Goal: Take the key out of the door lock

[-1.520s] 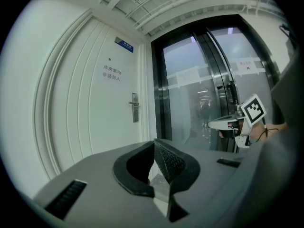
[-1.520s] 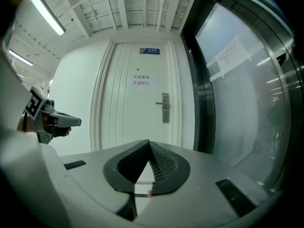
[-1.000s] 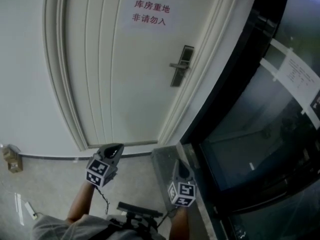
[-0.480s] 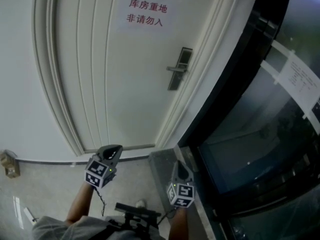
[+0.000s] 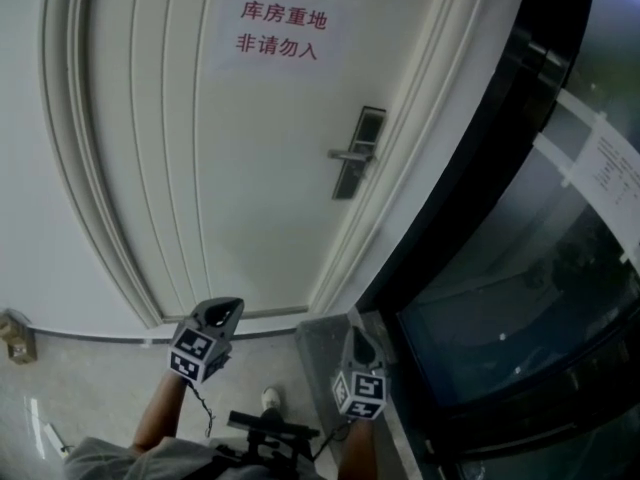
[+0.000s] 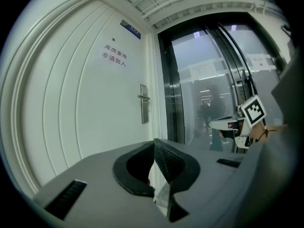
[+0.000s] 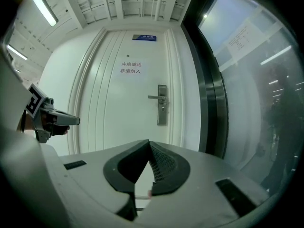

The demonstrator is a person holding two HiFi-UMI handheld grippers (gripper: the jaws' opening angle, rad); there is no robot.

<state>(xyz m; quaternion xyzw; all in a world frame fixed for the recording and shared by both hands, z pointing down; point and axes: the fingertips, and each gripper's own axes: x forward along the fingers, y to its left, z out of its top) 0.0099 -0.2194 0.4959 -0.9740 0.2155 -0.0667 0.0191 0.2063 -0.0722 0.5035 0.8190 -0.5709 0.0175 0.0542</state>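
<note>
The white door [image 5: 250, 168] carries a steel lock plate [image 5: 352, 166] with a lever handle [image 5: 345, 155] near its right edge. The plate also shows in the left gripper view as the lock plate [image 6: 144, 110] and in the right gripper view as the lock plate [image 7: 162, 105]. Any key in it is too small to make out. My left gripper [image 5: 228, 309] and right gripper [image 5: 355, 334] hang low, far short of the door. The left gripper [image 6: 154, 142] is shut and empty. The right gripper [image 7: 149, 143] is shut and empty too.
A paper sign with red characters [image 5: 280, 30] is stuck on the door above the lock. A dark-framed glass wall [image 5: 520, 268] runs along the right. A small box [image 5: 14, 336] sits at the wall's foot on the left. A shoe [image 5: 270, 398] shows on the floor.
The head view has swung: door, sign and lock sit a little lower and further left in it. Both grippers stay low and shut. A shoe has come into sight.
</note>
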